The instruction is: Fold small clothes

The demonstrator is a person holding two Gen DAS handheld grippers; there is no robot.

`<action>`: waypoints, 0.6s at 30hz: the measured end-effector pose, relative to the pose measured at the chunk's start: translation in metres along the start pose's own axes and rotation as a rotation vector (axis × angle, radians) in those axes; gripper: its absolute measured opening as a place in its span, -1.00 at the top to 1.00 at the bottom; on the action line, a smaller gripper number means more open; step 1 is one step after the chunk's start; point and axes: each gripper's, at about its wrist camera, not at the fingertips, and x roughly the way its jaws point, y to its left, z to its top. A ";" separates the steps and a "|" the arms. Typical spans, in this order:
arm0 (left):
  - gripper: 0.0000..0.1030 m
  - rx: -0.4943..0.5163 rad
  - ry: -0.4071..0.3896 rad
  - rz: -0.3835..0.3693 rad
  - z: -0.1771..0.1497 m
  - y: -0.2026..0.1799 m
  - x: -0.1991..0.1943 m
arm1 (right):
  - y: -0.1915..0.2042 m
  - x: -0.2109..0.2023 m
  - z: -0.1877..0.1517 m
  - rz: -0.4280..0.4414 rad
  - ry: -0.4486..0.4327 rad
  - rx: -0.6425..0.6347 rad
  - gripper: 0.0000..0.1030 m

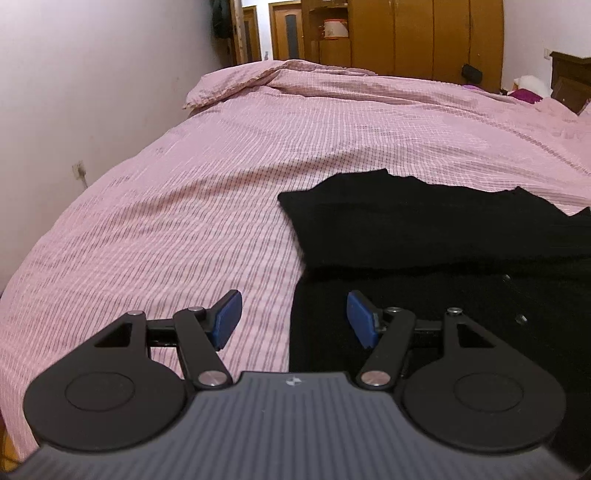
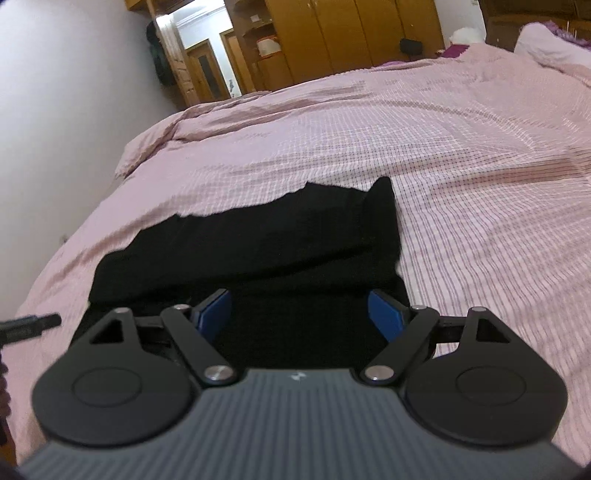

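A black garment (image 1: 424,229) lies on the pink checked bedspread (image 1: 184,206), with a folded layer across its far part. In the left wrist view my left gripper (image 1: 293,319) is open and empty, above the garment's left edge, one blue pad over the bedspread and one over the cloth. In the right wrist view the same garment (image 2: 266,240) lies ahead. My right gripper (image 2: 301,314) is open and empty, above the garment's near right part. Small buttons (image 1: 521,317) show on the cloth.
The bedspread (image 2: 461,166) stretches far ahead and to both sides, bunched at the far end (image 1: 273,79). A white wall (image 1: 74,92) runs along the left. Wooden wardrobes (image 1: 406,33) stand beyond the bed. A dark tool part (image 2: 29,325) shows at the right view's left edge.
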 end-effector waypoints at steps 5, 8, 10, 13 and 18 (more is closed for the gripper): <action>-0.33 -0.062 0.042 -0.038 -0.029 0.008 -0.027 | 0.012 -0.027 -0.035 -0.052 0.013 -0.038 -0.60; -0.33 -0.072 0.060 -0.037 -0.049 0.010 -0.037 | 0.018 -0.035 -0.060 -0.078 0.020 -0.049 -0.60; -0.33 -0.077 0.081 -0.043 -0.064 0.012 -0.042 | 0.023 -0.038 -0.076 -0.102 0.019 -0.066 -0.59; -0.33 -0.092 0.095 -0.043 -0.086 0.013 -0.050 | 0.036 -0.036 -0.094 -0.149 0.022 -0.132 -0.59; -0.33 -0.092 0.124 -0.063 -0.120 0.011 -0.051 | 0.058 -0.032 -0.115 -0.222 0.038 -0.269 -0.59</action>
